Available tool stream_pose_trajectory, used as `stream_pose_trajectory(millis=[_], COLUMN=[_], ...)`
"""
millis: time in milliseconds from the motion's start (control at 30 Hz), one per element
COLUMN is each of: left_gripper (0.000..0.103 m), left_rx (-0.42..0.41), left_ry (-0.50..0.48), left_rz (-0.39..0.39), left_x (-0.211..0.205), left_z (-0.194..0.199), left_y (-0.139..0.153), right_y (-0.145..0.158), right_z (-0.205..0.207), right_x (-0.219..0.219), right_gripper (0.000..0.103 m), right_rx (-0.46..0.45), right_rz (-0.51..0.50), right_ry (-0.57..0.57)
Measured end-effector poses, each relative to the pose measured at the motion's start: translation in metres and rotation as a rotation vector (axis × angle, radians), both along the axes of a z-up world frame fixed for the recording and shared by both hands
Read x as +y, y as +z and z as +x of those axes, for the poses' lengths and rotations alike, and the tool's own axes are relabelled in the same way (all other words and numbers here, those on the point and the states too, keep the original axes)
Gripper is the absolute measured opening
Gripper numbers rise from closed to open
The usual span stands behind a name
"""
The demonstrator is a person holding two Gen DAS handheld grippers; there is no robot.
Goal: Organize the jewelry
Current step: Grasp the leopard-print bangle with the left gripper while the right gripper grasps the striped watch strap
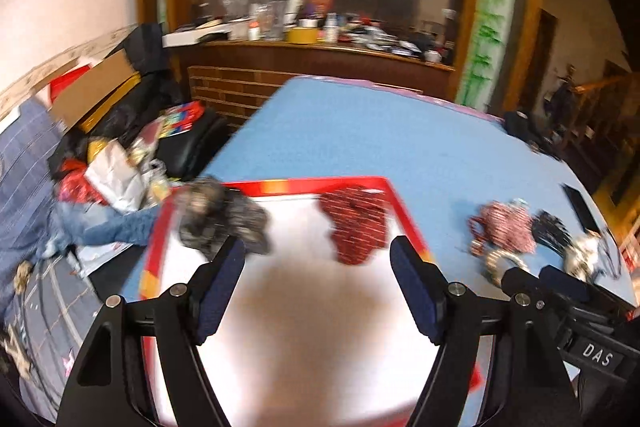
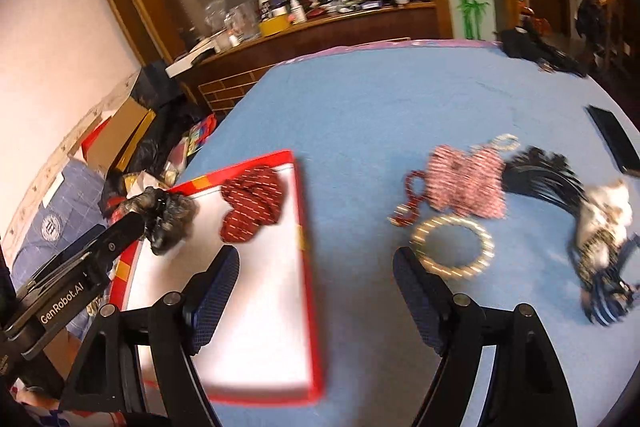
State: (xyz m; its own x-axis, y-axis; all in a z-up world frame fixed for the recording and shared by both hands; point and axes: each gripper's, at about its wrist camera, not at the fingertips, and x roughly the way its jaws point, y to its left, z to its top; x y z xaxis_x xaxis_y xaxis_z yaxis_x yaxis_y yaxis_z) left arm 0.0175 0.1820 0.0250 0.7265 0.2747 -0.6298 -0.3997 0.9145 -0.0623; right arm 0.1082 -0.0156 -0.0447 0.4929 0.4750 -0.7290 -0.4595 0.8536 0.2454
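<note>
Your left gripper point(image 1: 318, 261) stands open with nothing between its fingers. It hangs over the white floor of the red-rimmed tray point(image 1: 404, 205). Beyond its tips, a dark red scrunchie point(image 1: 354, 227) lies on the tray floor near the far rim. A dark furry scrunchie point(image 1: 218, 217) sits at the tray's far left corner, just past the left finger.

Your right gripper point(image 2: 316, 269) is also open and empty. It hangs over the blue tablecloth point(image 2: 360, 107) at the tray's right edge. A gold bead bracelet point(image 2: 452, 247) lies on the cloth just beside its right finger. Farther off lie a pink striped scrunchie point(image 2: 466, 183), a red bead string point(image 2: 410, 199) and a black tassel piece point(image 2: 540, 175), all clear of the fingers. Both views are blurred.
</note>
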Motion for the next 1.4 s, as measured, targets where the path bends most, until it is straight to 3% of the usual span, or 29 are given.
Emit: stream_pose_trajectory(millis=[167,367,500,633,700,800,900,1033,1200,1233,1267,1367,1400], left_gripper=[0.074,0.074,0.074,0.074,0.074,0.074,0.074,0.074,0.074,0.074,0.074,0.074,0.074], left_rx=[-0.004,0.036,0.066,0.077,0.081,0.093,0.103,0.110,0.116,0.117,0.120,0.128,0.131], left_ry=[-0.182,-0.397,-0.444,-0.456,-0.450,-0.440,-0.430,-0.430,-0.444,-0.444,-0.441,-0.437,-0.439], left_rz=[0.009,0.077,0.094,0.105,0.113,0.111,0.098,0.078,0.095,0.098,0.101,0.096,0.091], left_x=[-0.062,-0.144,-0.168,-0.173,-0.170,-0.164,-0.160,-0.157,-0.160,-0.160,-0.160,-0.157,-0.157], left_z=[0.003,0.005,0.008,0.004,0.003,0.004,0.006,0.009,0.009,0.009,0.010,0.014,0.016], left_y=[-0.008,-0.033,-0.043,-0.046,-0.047,-0.050,-0.053,-0.055,-0.056,-0.057,-0.057,-0.057,-0.057], right_y=[0.001,0.004,-0.001,-0.021,-0.030,-0.038,-0.036,-0.034,-0.047,-0.050,-0.050,-0.039,-0.033], right_z=[-0.013,-0.008,0.012,0.034,0.041,0.039,0.025,0.016,0.027,0.031,0.030,0.023,0.019], right_x=[-0.062,-0.170,-0.231,-0.258,-0.257,-0.246,-0.220,-0.191,-0.177,-0.175,-0.176,-0.188,-0.199], right_gripper=[0.083,0.083,0.083,0.077,0.073,0.071,0.070,0.054,0.041,0.031,0.014,0.014,0.014], right_rx=[-0.034,-0.066,-0.027,0.063,0.112,0.132,0.084,0.005,-0.004,0.009,0.007,-0.038,-0.043], right_rz=[-0.003,-0.049,-0.049,0.001,0.055,0.056,-0.029,-0.178,-0.258,-0.256,-0.241,-0.184,-0.123], right_ry=[-0.041,-0.196,-0.274,-0.267,-0.236,-0.193,-0.121,-0.062,-0.063,-0.061,-0.070,-0.116,-0.135])
